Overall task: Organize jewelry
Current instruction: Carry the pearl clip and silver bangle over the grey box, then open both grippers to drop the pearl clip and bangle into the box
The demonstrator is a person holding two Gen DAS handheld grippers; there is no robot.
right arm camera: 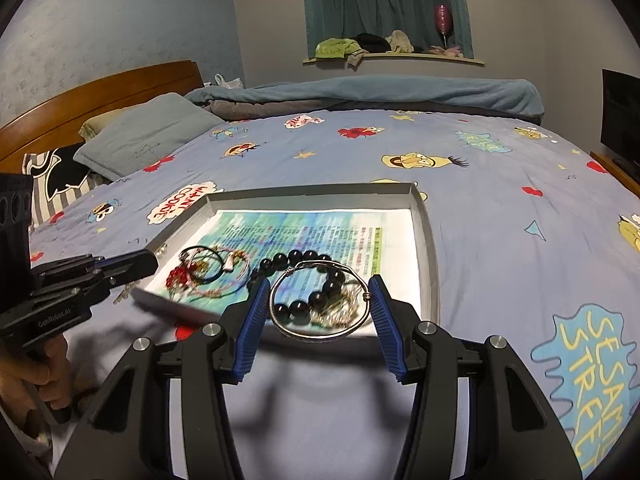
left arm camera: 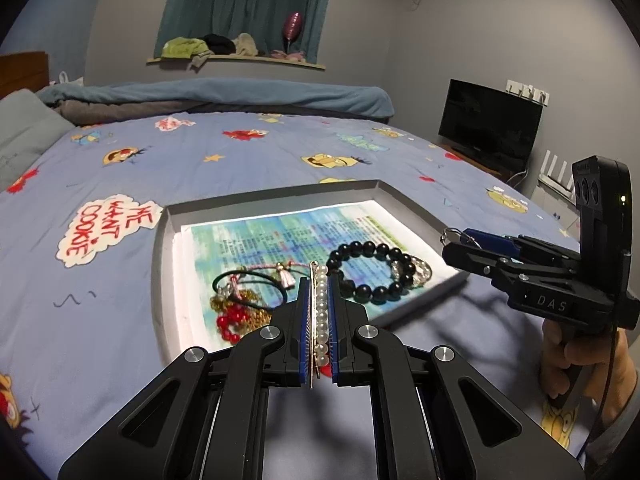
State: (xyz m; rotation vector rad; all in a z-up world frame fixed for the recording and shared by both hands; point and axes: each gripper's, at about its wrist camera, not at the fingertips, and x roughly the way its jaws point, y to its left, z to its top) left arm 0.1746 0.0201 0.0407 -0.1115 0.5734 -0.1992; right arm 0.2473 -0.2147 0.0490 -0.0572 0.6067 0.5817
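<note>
left gripper [left arm camera: 320, 280] is nearly closed, its blue pads clamped on a pearl hair clip [left arm camera: 321, 312] that runs lengthwise between them, gold bar along one side, tip sticking out past the fingertips. the clip is held above the near edge of the tray [left arm camera: 276, 196], clear of the items in it.

right gripper [right arm camera: 318, 296] stands about half wide, and a thin silver wire bangle [right arm camera: 320, 334] spans the gap, its rim touching both blue pads [right arm camera: 252, 320]. the bangle is held roughly flat over the near edge of the tray. in the left wrist view the right gripper [left arm camera: 452, 242] appears at the right, with part of the bangle's wire showing at its tip and a hand [left arm camera: 580, 360] on the grip below.

tray: shallow, grey walls, lying on the bed sheet [left arm camera: 240, 152], which is blue with cartoon prints. a printed paper [left arm camera: 280, 232] lines the tray floor.

in the tray: black bead bracelet [left arm camera: 370, 272] on the right part, with a clear bead bracelet [left arm camera: 420, 270] just beside its right side, overlapping. on the left part, a dark hair tie [left arm camera: 248, 284], a pink cord with a small tassel [left arm camera: 286, 274], a gold chain [left arm camera: 248, 308] and red beads [left arm camera: 232, 322] lie bunched together, touching.

far side of bed: folded blue blanket [left arm camera: 224, 94]; grey pillow [right arm camera: 152, 136] at the headboard. television [left arm camera: 488, 124] at far right.
</note>
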